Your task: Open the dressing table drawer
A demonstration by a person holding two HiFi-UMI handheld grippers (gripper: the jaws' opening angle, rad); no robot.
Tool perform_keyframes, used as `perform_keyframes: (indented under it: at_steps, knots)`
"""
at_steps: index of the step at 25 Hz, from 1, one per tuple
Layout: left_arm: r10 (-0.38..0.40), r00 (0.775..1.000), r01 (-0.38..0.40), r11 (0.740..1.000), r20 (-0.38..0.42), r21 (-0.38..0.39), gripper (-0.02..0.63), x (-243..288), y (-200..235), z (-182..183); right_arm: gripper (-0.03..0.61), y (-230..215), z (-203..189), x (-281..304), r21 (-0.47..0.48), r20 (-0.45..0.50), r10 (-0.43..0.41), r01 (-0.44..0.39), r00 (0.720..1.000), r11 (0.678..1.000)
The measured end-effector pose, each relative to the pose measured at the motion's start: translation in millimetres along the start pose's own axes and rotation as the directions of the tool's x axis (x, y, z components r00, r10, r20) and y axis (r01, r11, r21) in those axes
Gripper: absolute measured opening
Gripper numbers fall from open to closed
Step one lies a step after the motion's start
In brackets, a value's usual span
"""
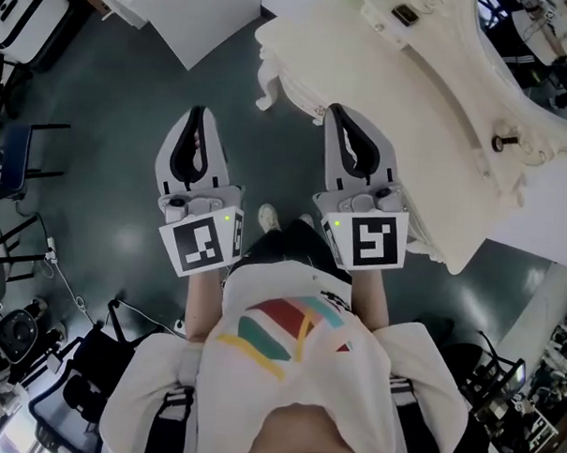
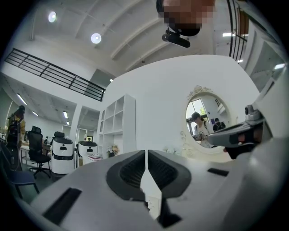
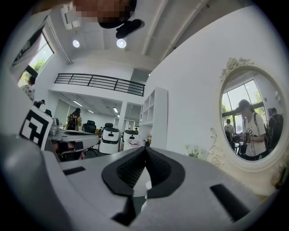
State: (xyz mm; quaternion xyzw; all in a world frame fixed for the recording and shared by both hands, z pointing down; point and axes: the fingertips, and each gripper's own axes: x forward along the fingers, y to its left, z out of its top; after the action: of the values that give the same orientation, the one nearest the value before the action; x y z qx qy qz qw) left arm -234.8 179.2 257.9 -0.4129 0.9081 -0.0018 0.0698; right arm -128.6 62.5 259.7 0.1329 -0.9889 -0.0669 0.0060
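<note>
Both left gripper (image 1: 196, 114) and right gripper (image 1: 334, 111) closed, empty, held level beside upper-right dressing table (image 1: 411, 104), presumably pre-approach.

Cream dressing table (image 1: 410, 114) with carved edges and curved legs stands upper right

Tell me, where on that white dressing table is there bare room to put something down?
Most of the dressing table top is bare: the broad strip between its front edge and the mirror frame. It is crowded only at the far end, where small items sit, and by the dark fitting beside the mirror.
</note>
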Motion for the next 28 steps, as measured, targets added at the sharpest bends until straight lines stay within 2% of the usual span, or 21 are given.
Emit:
perform_keyframes:
  at_steps: [4,9,15,22,25,28]
  knots:
    - [-0.018,1.000,0.017,0.999,-0.016,-0.030,0.017,8,-8,-6,0.000,1,-13,8,0.013,-0.037,0.016,-0.016,0.999,1.000]
    - [-0.059,0.996,0.058,0.998,-0.066,-0.013,0.017,9,-21,-16,0.000,4,-14,18,0.020,-0.021,0.052,-0.051,0.998,0.998]
    - [-0.088,0.994,0.088,0.996,-0.060,-0.010,0.017,20,-46,-6,0.000,-12,-9,15,0.034,-0.013,0.046,-0.046,0.999,0.998]
    - [-0.197,0.980,0.197,0.980,-0.037,0.014,0.017,39,-108,5,0.000,-66,-10,-14,0.063,0.001,-0.059,0.058,0.998,0.996]
    - [-0.265,0.964,0.265,0.964,0.000,0.018,0.017,49,-143,17,0.000,-94,-14,-32,0.082,-0.012,-0.127,0.128,0.992,0.988]
    - [-0.344,0.938,0.344,0.939,0.036,0.010,0.017,54,-180,26,0.000,-121,-11,-53,0.079,0.009,-0.225,0.224,0.974,0.971]
